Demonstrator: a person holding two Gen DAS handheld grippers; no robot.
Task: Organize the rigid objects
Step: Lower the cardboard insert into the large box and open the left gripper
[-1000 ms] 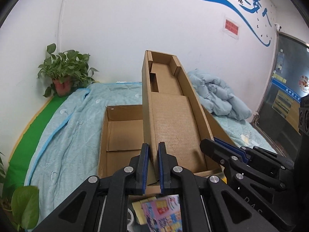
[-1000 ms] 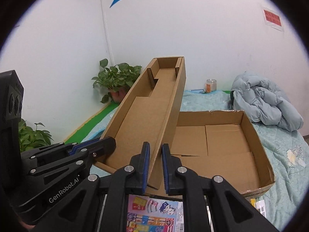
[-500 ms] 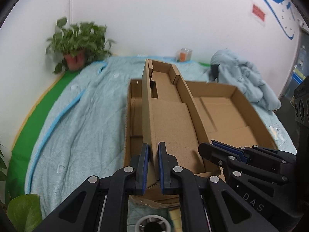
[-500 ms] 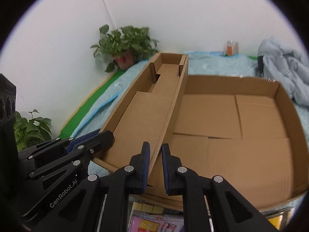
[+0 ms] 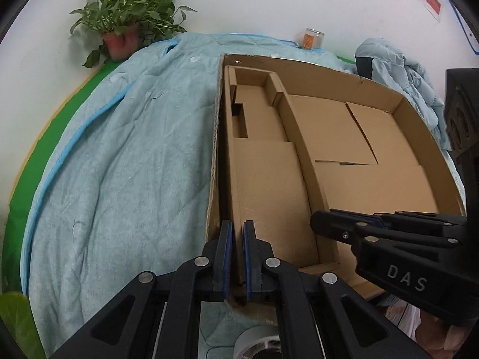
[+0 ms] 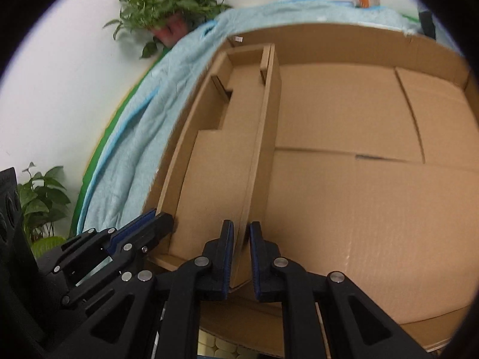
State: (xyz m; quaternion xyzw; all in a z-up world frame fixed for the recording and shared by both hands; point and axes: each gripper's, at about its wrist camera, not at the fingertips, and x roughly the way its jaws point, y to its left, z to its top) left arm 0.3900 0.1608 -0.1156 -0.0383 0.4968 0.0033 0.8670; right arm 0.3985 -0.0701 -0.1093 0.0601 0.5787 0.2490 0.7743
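Cardboard tray (image 5: 269, 191) between down-tilted grippers

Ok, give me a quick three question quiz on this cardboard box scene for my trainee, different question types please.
1. True or false: the narrow cardboard tray sits along the left wall inside the big cardboard box.
2. Which wall of the tray is the left claw shut on?
A. left side wall
B. far end wall
3. Fill in: the box rests on a light blue ____.

Key:
1. True.
2. A; the right claw pinches the right side wall.
3. Quilt.
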